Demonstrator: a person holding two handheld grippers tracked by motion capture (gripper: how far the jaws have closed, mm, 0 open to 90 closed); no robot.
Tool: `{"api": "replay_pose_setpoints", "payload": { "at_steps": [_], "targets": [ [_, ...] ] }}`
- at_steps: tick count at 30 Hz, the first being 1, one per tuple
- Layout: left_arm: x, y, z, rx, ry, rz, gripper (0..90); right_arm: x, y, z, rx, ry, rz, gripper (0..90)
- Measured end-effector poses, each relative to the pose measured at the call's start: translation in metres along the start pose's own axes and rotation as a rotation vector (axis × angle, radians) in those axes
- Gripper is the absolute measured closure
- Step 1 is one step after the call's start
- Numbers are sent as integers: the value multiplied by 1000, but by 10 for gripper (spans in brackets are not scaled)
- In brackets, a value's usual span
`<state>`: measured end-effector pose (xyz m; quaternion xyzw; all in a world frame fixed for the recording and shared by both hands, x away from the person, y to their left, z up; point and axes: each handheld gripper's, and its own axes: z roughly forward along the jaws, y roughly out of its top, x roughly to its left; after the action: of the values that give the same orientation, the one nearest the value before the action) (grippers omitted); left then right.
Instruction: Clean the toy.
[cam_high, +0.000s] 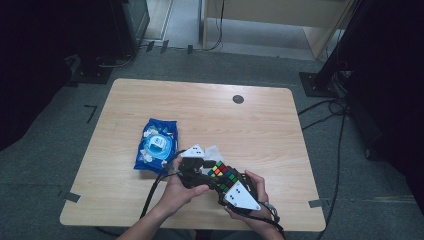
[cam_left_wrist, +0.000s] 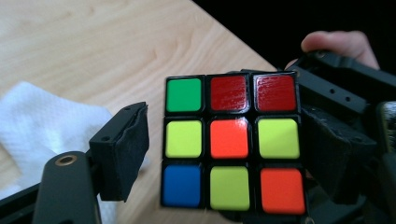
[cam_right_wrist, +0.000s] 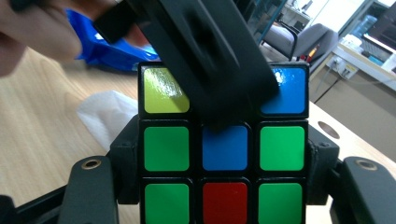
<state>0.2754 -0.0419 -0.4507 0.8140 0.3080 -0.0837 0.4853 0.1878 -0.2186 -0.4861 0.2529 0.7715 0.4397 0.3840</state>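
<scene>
- Blue wipes packet (cam_high: 156, 144): lies flat on the table (cam_high: 260, 130), well to the left of the cube and slightly beyond it.
- White tissue (cam_left_wrist: 42, 121): lies on the tabletop just left of the cube, partly under the left gripper.
- Left gripper (cam_high: 192, 172): held in the person's left hand (cam_high: 180, 192), directly left of the cube. In the left gripper view its jaws stand apart; the left pad (cam_left_wrist: 133, 149) is clear of the cube with a visible gap, while the right jaw sits close against the cube's far side. It grips nothing.
- Cube (cam_high: 223, 176): a scrambled puzzle cube, held above the near edge of the table, between the two grippers.
- Right gripper (cam_high: 235, 192): held in the person's right hand (cam_high: 257, 200), right of and below the cube. In the right gripper view both pads press against the cube's two sides; the cube is clamped at medium width.
- Surface: a light wood table with a round dark grommet (cam_high: 238, 99) far beyond the cube.
- Room: grey carpet around the table; dark stands and trailing cables (cam_high: 340, 145) to the right of the cube; a pale cabinet beyond.
</scene>
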Motion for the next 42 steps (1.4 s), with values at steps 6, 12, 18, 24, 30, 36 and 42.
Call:
{"api": "replay_pose_setpoints", "payload": {
  "at_steps": [6, 12, 18, 24, 30, 36, 42],
  "targets": [
    [5, 0, 0, 17, -78, -38, 328, 5, 3, 1, -12, 0, -16, 347],
    [2, 1, -4, 6, -68, -28, 341, 4, 3, 0, -35, 2, -14, 345],
    [7, 4, -12, -26, -124, -51, 342, 1, 0, -1, -38, 5, -6, 337],
    [10, 5, -15, -29, -158, -61, 342, 1, 0, -1, -44, 6, 1, 340],
    [13, 6, -17, -26, -207, -65, 340, 2, 3, -5, -56, -2, -9, 346],
    [10, 8, -19, -11, -148, -16, 318, 3, 4, -3, -38, -2, -19, 347],
    [9, 11, -27, -37, -93, 3, 310, 2, 2, -1, -13, -17, -19, 348]
  ]
}}
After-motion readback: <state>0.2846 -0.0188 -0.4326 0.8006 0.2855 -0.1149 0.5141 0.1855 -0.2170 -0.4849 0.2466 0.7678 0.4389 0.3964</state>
